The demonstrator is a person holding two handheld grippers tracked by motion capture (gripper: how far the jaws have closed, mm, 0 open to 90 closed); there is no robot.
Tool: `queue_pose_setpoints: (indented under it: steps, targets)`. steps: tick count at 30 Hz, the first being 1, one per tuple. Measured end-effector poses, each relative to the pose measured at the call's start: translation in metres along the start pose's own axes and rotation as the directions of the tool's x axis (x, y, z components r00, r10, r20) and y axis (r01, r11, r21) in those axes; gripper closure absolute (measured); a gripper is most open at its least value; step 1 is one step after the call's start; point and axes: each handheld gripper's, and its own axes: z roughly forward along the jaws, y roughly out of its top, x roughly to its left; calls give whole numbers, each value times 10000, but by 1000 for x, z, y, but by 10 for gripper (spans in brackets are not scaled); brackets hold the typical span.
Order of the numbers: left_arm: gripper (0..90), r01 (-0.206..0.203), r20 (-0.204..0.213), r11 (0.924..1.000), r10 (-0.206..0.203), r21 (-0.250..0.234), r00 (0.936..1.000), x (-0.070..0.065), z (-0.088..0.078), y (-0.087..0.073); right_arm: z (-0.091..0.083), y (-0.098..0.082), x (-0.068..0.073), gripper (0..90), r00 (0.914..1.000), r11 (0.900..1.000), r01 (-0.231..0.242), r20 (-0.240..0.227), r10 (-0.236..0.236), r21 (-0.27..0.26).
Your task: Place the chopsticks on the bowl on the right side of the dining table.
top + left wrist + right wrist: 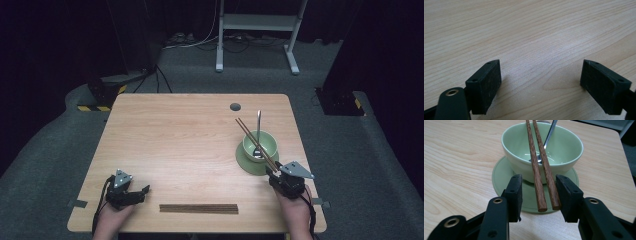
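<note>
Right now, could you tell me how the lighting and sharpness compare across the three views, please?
High view: table evenly lit, room beyond dark, picture soft. Left gripper view: faint shadows beside the jaws, wood grain crisp. Right gripper view: chopsticks sharp, glare inside the bowl, table's far corner slightly blurred.

1. A pair of dark brown wooden chopsticks is seen in the middle of the right gripper view, running from the top edge down to blunt, square-cut ends at lower centre.
2. The two sticks are laid side by side, nearly parallel, close together but slightly apart at the near ends.
3. They are rested across the rim of a pale green bowl, tilted, with the near ends raised above the green saucer beneath.
4. In the high view, the chopsticks are placed at the right of centre, slanting from upper left to lower right over the bowl.
</note>
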Motion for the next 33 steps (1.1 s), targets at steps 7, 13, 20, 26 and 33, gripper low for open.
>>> queue_pose_setpoints:
  steps: [7,13,20,26,33]
  targets:
    - [171,12,-17,10000,-12,-5,10000,0,0,0,3,-1,-4,606,9998,9997,40,-169,-44,-242]
    - [173,51,35,10000,-51,11,10000,1,0,0,5,-1,-5,674,9994,9992,166,-310,-177,-352]
    - [172,133,90,9999,-133,48,9999,2,0,0,3,-1,-3,759,9986,9986,353,-387,-368,-391]
    - [172,111,62,9999,-111,34,9999,1,0,0,-2,-3,-2,760,9975,9982,484,-508,-501,-345]
    - [173,99,55,9999,-99,30,9999,1,0,0,-8,-3,2,759,9949,9975,585,-794,-615,-393]
